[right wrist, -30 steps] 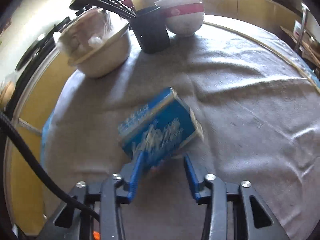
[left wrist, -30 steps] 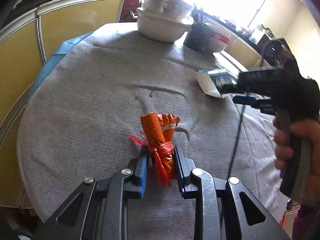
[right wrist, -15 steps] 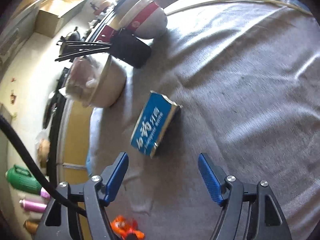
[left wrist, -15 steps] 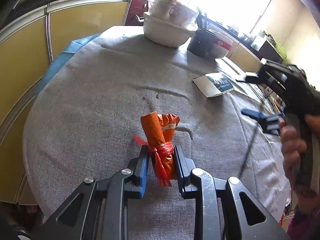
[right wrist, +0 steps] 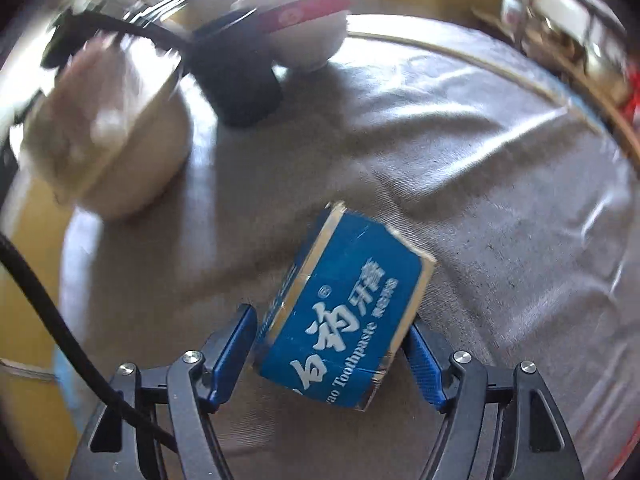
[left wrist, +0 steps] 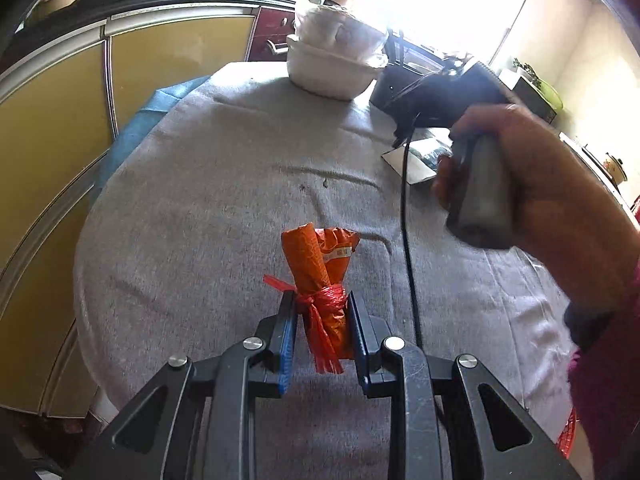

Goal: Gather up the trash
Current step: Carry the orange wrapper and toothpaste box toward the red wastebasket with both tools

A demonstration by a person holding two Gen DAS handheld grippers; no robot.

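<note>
My left gripper (left wrist: pixel 322 312) is shut on an orange wrapper bundle (left wrist: pixel 320 268) tied with red string, held just above the grey tablecloth (left wrist: pixel 200 220). My right gripper (right wrist: pixel 330 334) is open, its blue pads on either side of a blue toothpaste box (right wrist: pixel 344 308) that lies on the cloth. The right pad sits close to the box's edge; the left pad stands a little apart. In the left wrist view the box (left wrist: pixel 416 158) is mostly hidden behind the hand holding the right gripper (left wrist: pixel 480 168).
A white covered bowl (left wrist: pixel 332 68) and a black cup (right wrist: pixel 240 80) with utensils stand at the table's far side, beside a red-banded white bowl (right wrist: pixel 304 28). Yellow cabinets (left wrist: pixel 52 128) lie to the left. A black cable (left wrist: pixel 408 240) trails over the cloth.
My right gripper let go of the box, swung away open, then came back down around the box lying on the cloth. My left gripper still holds the orange bundle.
</note>
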